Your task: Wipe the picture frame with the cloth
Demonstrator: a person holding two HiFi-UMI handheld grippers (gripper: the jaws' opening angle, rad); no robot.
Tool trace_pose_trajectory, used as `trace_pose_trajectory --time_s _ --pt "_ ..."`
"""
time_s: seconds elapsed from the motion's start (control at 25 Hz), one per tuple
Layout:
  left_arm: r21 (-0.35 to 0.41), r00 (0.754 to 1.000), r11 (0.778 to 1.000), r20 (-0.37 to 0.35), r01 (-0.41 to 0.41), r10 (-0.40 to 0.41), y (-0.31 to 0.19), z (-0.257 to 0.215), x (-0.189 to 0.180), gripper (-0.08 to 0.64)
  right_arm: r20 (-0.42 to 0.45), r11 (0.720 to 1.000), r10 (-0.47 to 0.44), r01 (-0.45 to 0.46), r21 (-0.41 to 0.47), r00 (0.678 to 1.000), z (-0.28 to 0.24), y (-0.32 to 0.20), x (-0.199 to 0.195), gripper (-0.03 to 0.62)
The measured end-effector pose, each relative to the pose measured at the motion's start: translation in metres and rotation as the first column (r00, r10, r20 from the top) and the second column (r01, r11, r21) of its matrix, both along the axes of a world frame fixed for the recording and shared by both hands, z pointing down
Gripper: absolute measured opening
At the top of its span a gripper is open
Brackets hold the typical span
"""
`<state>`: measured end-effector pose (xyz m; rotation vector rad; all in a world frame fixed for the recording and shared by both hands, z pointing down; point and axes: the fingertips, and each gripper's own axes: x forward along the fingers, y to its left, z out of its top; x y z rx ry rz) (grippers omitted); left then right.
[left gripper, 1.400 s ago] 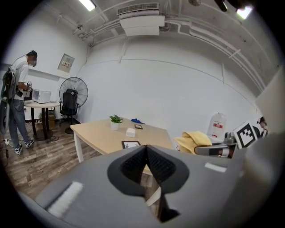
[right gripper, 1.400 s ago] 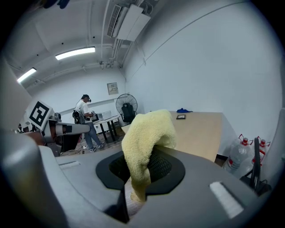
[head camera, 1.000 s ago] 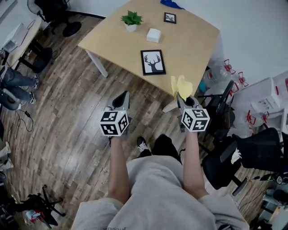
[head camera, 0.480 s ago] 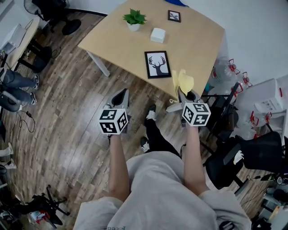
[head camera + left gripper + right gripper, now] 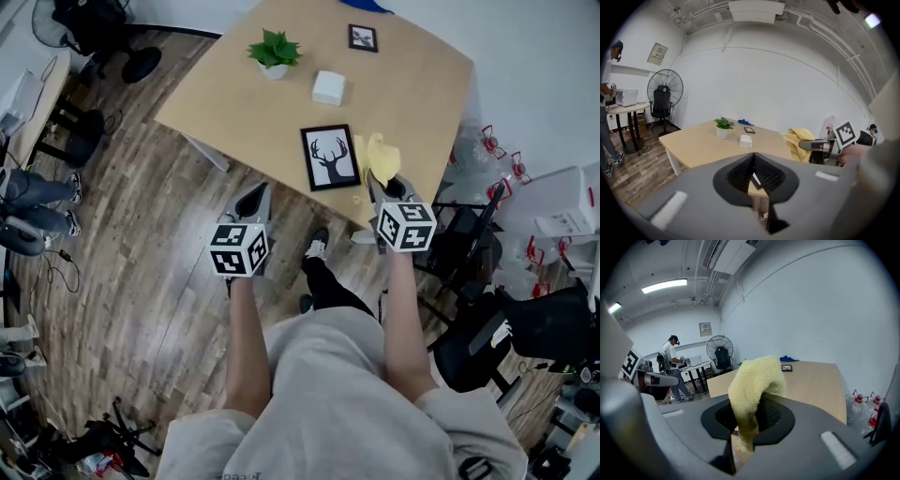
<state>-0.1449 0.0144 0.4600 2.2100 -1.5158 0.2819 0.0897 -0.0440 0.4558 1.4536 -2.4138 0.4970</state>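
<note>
right gripper fingers clamped on yellow cloth, just right of picture frame, flat near counter edge, upper middle. left gripper fingers together, empty. wiping not begun; whole frame left.

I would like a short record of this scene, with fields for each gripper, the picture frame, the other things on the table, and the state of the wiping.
left gripper: shut, holds nothing, over the floor short of the table
right gripper: shut on the yellow cloth, at the table's near edge
deer picture frame: flat on the table, just left of the cloth
other things: potted plant, white box, small frame
wiping: apparently not begun
</note>
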Motion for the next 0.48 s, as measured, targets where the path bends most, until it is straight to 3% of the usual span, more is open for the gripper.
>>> trace_pose_trajectory --time_s 0.48 --pt "-0.055 0.994 0.993 0.034 -0.101 0.103 -0.099 0.019 0.015 0.052 -0.060 1.000 -0.025 0.025 0.000 0.998 0.001 -0.102 -0.015 0.051"
